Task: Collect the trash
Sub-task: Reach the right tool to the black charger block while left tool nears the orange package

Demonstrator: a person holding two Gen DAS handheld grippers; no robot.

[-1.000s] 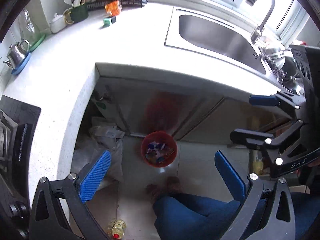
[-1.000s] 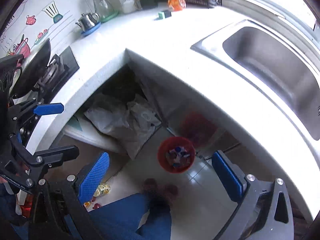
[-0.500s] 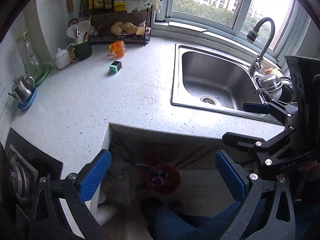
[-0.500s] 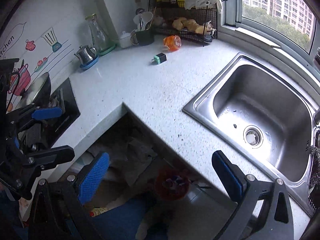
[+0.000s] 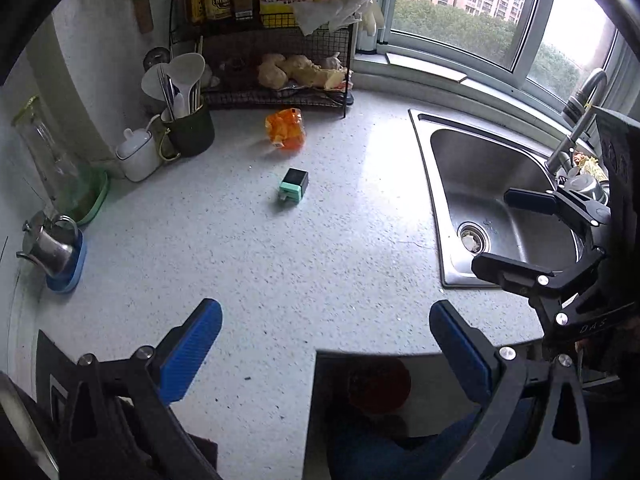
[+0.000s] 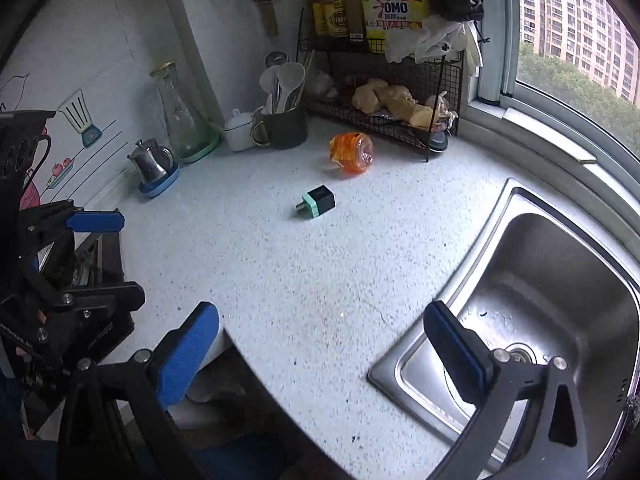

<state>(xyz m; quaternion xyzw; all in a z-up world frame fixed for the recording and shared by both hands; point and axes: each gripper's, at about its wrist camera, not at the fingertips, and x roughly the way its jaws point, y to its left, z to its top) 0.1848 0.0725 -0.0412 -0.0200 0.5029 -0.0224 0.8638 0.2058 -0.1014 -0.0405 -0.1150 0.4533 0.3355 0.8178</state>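
Left wrist view. Left hand-held gripper [image 5: 326, 344] spread wide, nothing between its blue pads [image 5: 190, 350]; it hangs over the near edge of the speckled bench [image 5: 248, 256]. Crumpled orange wrapper [image 5: 285, 128] lies on the bench just in front of the black wire rack [image 5: 276, 64], well ahead of the gripper and a little left of its centre line. Small black-and-green box [image 5: 293, 186] sits between wrapper and gripper, nearer the wrapper. Steel sink [image 5: 504, 204] lies right of the wrapper. Red bin [image 5: 378, 384] shows dimly below the bench edge, under the gripper. Right hand-held gripper [image 5: 510, 236] enters from the right, over the sink, fingers apart.

Right wrist view. Right hand-held gripper [image 6: 320, 350] also released, pads wide, empty, above the bench [image 6: 320, 280] edge beside the sink [image 6: 560, 300]. Orange wrapper [image 6: 351, 151] lies just in front of the rack [image 6: 384, 92], far ahead of the gripper; box [image 6: 318, 201] just nearer than it. Left hand-held gripper [image 6: 98, 258] at the left edge, open.

Change from a second ago: both cameras then looked down past the bench at the floor and the red bin; both have since swung up onto the benchtop, and the wrapper and box now sit mid-frame. Fingers were spread the same then.
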